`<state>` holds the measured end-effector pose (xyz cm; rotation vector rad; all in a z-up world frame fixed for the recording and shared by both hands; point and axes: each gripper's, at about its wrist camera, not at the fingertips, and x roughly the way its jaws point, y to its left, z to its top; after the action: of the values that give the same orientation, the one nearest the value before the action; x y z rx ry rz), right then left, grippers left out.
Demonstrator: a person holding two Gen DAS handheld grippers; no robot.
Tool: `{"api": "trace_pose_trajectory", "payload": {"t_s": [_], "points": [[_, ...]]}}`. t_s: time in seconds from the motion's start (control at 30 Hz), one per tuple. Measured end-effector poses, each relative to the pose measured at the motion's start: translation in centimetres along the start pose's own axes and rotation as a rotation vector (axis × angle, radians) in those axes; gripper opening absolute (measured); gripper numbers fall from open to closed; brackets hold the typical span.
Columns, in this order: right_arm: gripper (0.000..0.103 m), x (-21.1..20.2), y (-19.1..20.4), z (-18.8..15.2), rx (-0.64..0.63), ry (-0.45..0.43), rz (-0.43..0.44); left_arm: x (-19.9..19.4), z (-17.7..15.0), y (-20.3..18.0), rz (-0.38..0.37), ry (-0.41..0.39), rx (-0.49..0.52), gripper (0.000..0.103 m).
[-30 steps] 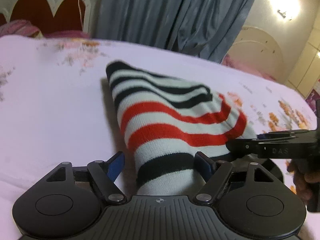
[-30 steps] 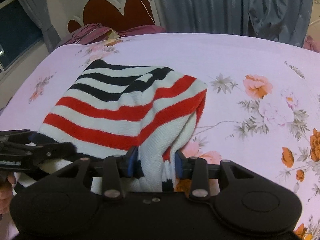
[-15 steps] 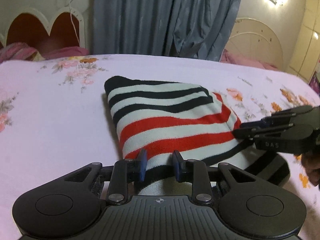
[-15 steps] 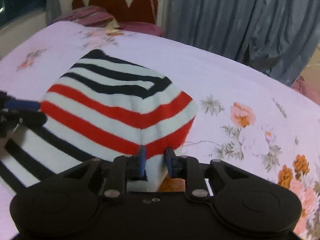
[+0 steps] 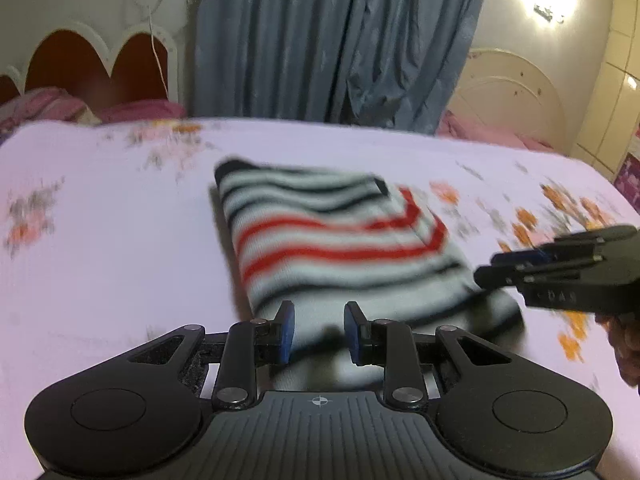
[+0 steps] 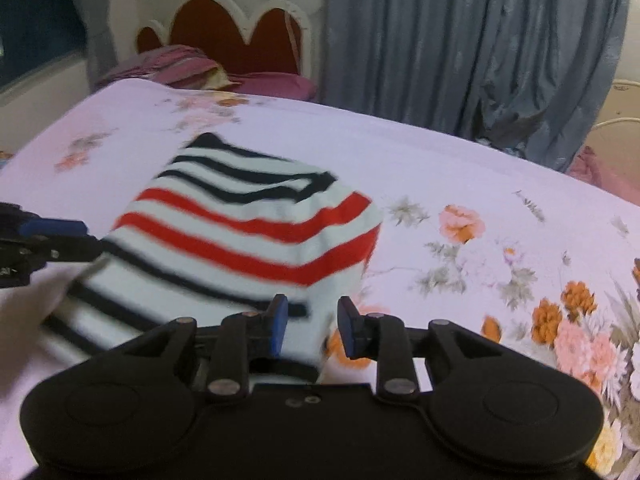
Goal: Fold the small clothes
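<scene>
Thing: striped top on flowery bed, near middle | Done: far part folded over | Left: near edge still to fold | Left claw: narrow, pinching near edge | Right claw: narrow, opening a bit, cloth between its jaws

A bed covered by a pale pink sheet with flower prints (orange and pink blooms) carries a folded striped garment, white with black and red bands. Pink pillows lie by the headboard.
</scene>
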<state>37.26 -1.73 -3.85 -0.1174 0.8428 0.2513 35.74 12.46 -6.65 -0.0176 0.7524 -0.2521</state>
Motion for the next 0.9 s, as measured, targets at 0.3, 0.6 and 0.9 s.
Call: {"api": "trace_pose_trajectory", "payload": {"t_s": [0.3,0.6,0.9], "points": [[0.023,1.8,-0.1,-3.6,0.006,0.084,0.005,1.4,-3.7,0.1,0.045,0.09,-0.046,0.027],[0.023,2.2,-0.4,-5.0,0.045,0.044,0.011,2.2,-4.4,-1.0,0.113,0.073,-0.021,0.027],[0.023,2.0,-0.3,-5.6,0.08,0.016,0.002,1.9,-4.7,-1.6,0.162,0.057,-0.017,0.027]]}}
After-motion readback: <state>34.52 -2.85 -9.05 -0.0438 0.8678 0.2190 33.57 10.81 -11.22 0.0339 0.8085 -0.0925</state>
